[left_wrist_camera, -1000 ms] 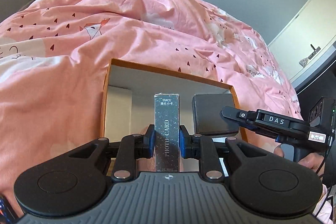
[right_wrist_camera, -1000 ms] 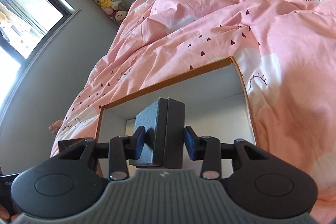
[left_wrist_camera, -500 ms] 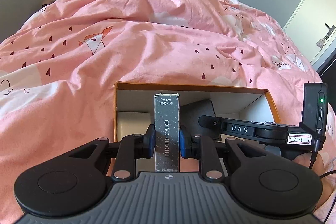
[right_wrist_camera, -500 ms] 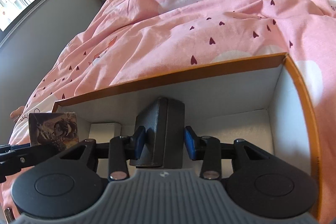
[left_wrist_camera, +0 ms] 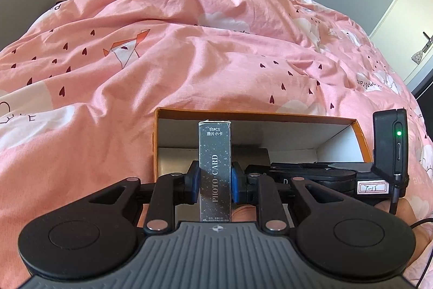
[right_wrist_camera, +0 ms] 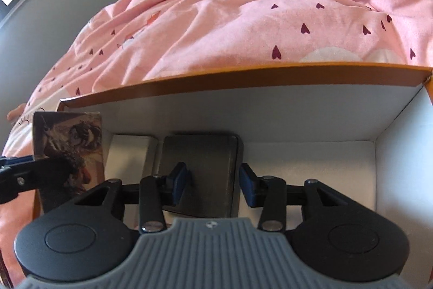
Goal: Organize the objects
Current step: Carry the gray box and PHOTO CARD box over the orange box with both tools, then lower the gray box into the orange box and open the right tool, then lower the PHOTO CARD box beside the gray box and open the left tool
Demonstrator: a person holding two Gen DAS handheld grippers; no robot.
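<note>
A: Any writing to read?

B: "PHOTO CARD" up the narrow side of the photo card box [left_wrist_camera: 215,169], with "55PCS" and a row of Chinese characters at the top. Handwritten "T-15" on a white label [left_wrist_camera: 372,187] stuck to the body of the right gripper [right_wrist_camera: 213,182]. Printed artwork on the photo card box's broad face, too blurred for any lettering.

A: State of the left gripper [left_wrist_camera: 215,178]?

B: Narrow, blue pads pressed on both sides of the photo card box. Held upright above the near left corner of the orange-rimmed box [left_wrist_camera: 243,114]. Same clamp as a second ago, only closer in and lower over the opening.

A: And the right one?

B: Jaws just been opening. Dark grey case [right_wrist_camera: 200,167] between the pads but not pinched, right pad clear of its edge. Lying flat on the white floor, about mid-box. A second ago clamped and standing on edge.

A: Anything beside it?

B: Small white box [right_wrist_camera: 130,151] just left of the case, also on the floor. Right half of the floor bare. Pink duvet [left_wrist_camera: 189,58] with dark hearts all around the orange rim.
</note>
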